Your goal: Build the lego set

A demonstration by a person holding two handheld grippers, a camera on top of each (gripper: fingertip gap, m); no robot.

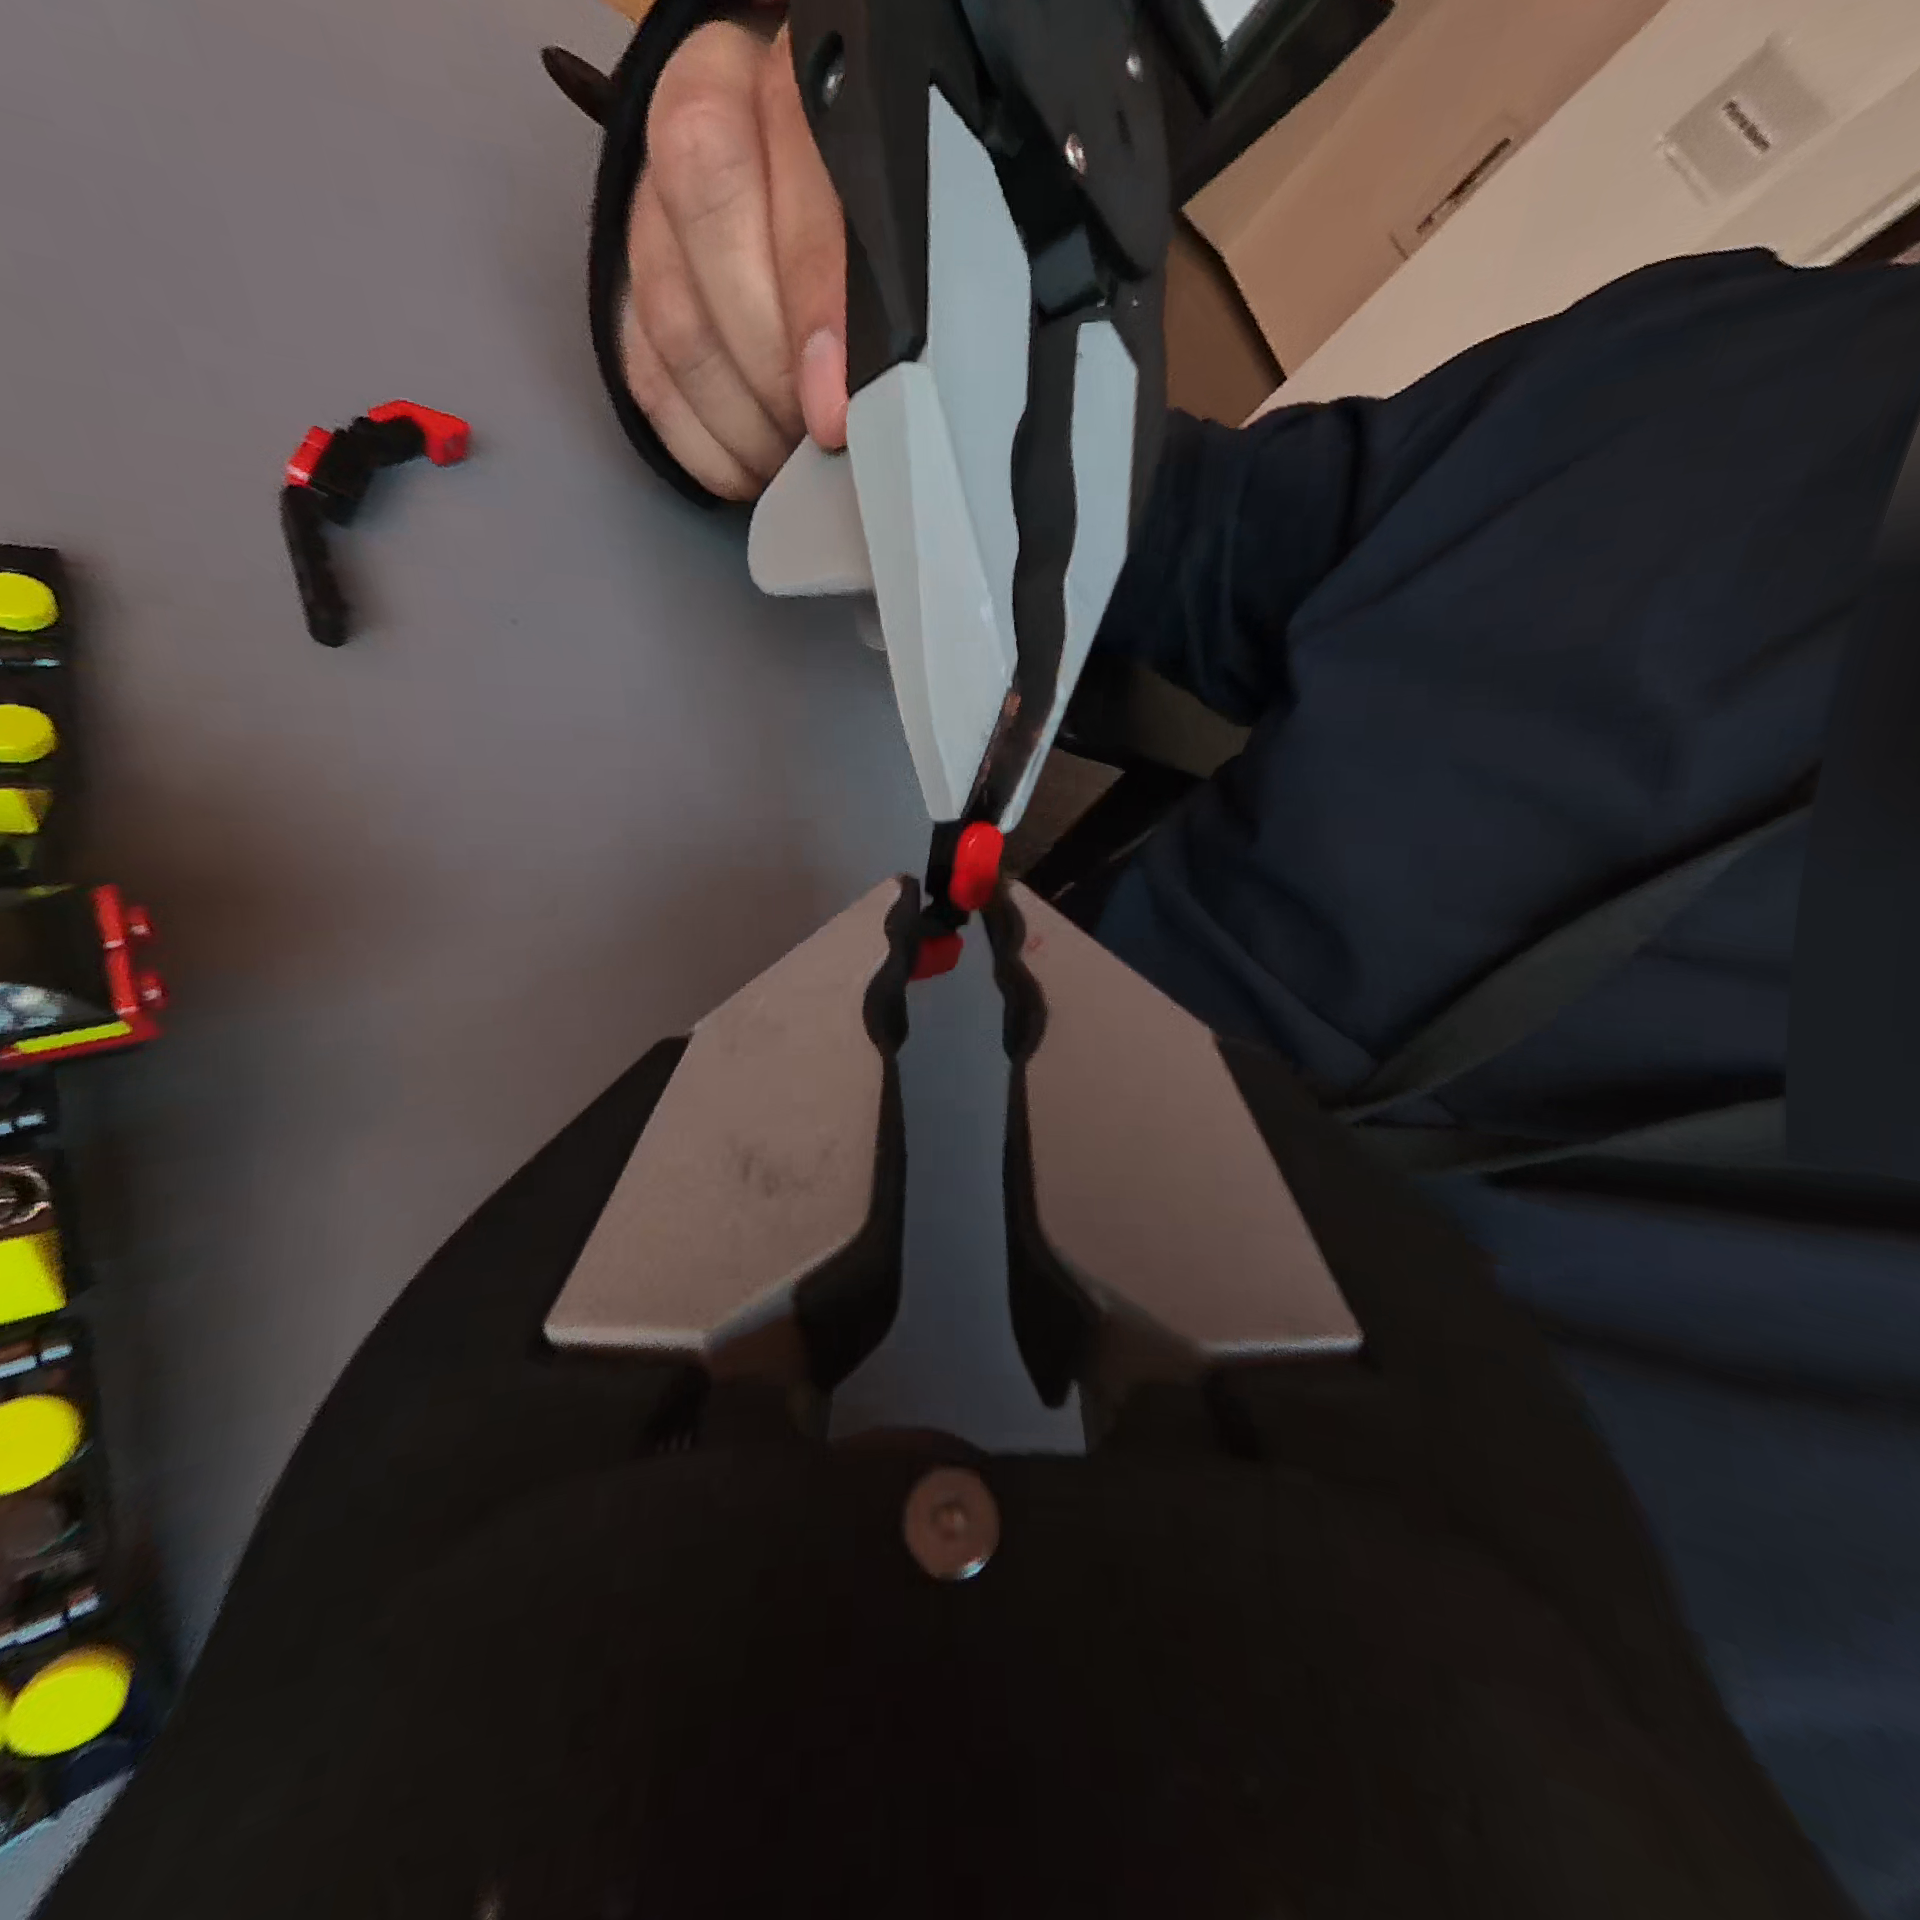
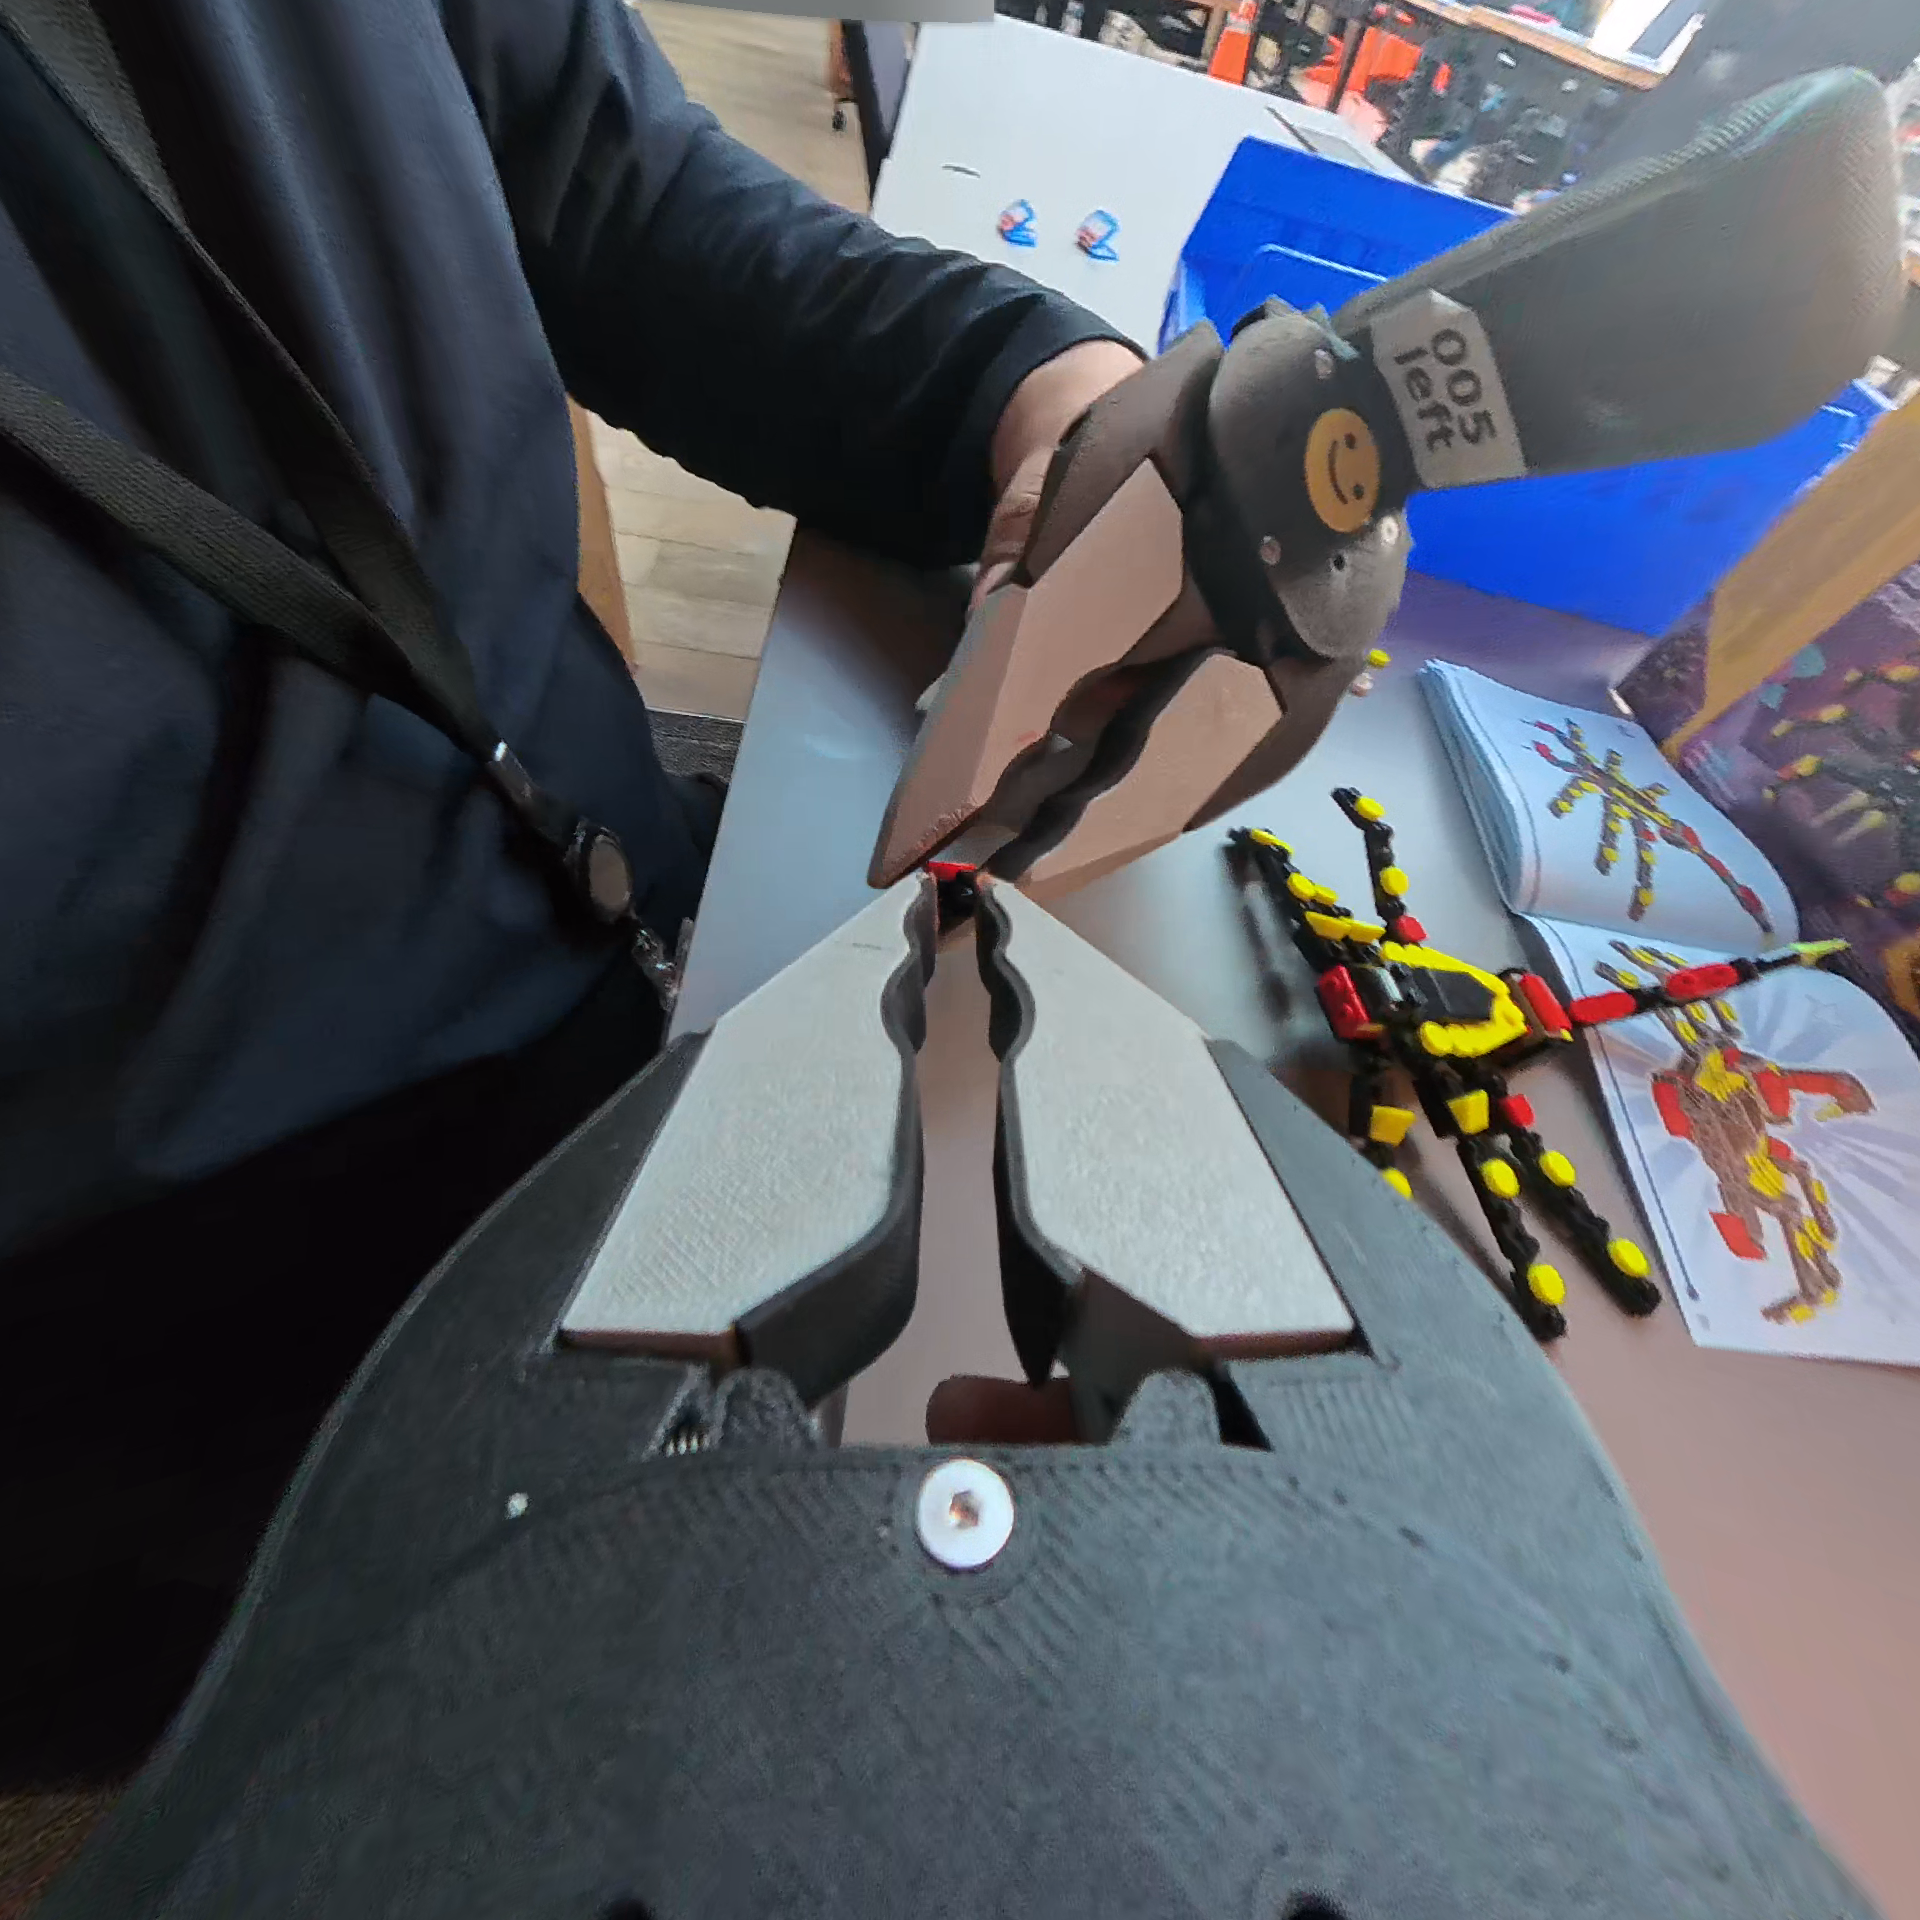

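Observation:
A small red-and-black lego piece is held in the air between both grippers, above the table's near edge. My left gripper is shut on its lower end, where a red part shows between the tips. My right gripper comes down from above and is shut on its upper end. In the right wrist view the piece sits between the right gripper's tips, mostly hidden, and the left gripper meets it from the upper right. The black, yellow and red spider-like model lies on the table.
A loose black-and-red leg segment lies on the grey table. The model also shows at the left edge. An open instruction booklet, a purple box and a blue bin lie beyond. The person's dark-sleeved body is close. The tips of both grippers are at nearly the same place.

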